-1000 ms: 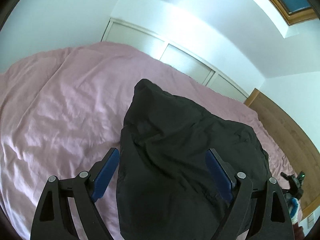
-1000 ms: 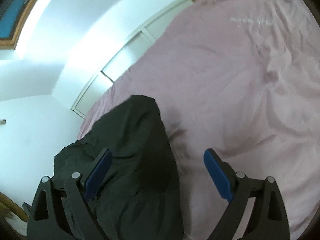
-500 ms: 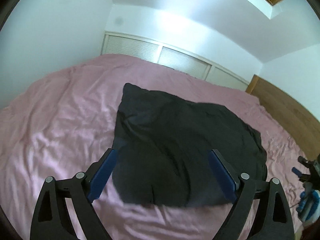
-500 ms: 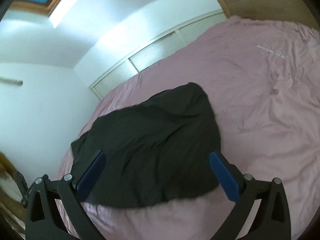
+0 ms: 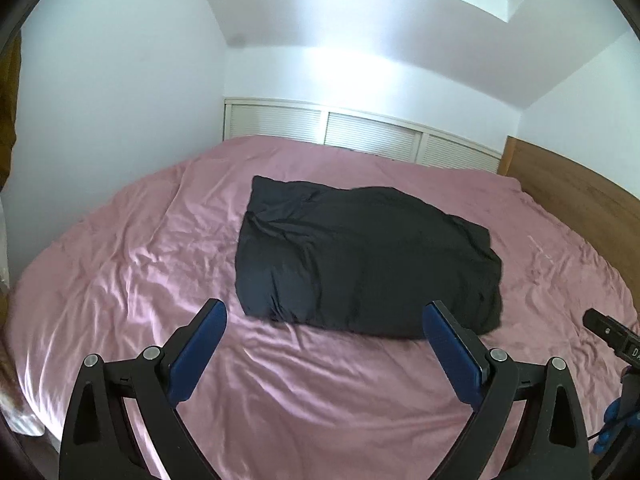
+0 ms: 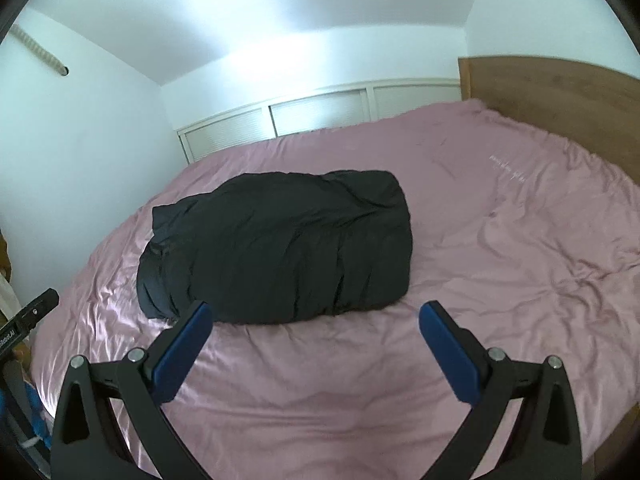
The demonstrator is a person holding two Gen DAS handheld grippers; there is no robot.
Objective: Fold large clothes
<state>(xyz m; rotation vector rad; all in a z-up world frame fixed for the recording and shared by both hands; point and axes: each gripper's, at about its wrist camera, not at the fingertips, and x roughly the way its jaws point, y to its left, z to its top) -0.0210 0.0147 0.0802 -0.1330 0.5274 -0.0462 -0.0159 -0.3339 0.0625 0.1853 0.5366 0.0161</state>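
A black garment (image 5: 360,256) lies folded into a thick rectangular bundle in the middle of the pink bed (image 5: 132,264); the right wrist view shows the same garment (image 6: 280,248). My left gripper (image 5: 324,312) hangs over the sheet short of the bundle's near edge, its jaws still opening, with nothing between the blue pads (image 5: 198,350). Just as far back, my right gripper (image 6: 316,316) stands open and empty, clear of the cloth. The other gripper's black body shows at each view's edge (image 5: 612,338) (image 6: 24,318).
Pink bedding (image 6: 520,264) spreads wide around the bundle. A wooden headboard (image 5: 580,196) runs along the right side. White louvred cupboard doors (image 5: 360,136) stand behind the bed. White walls close in on the left.
Both grippers pulled back and rose away from the garment, which they hovered right over a second ago. The garment now lies whole in view on the bed. Both pairs of jaws spread a little wider.
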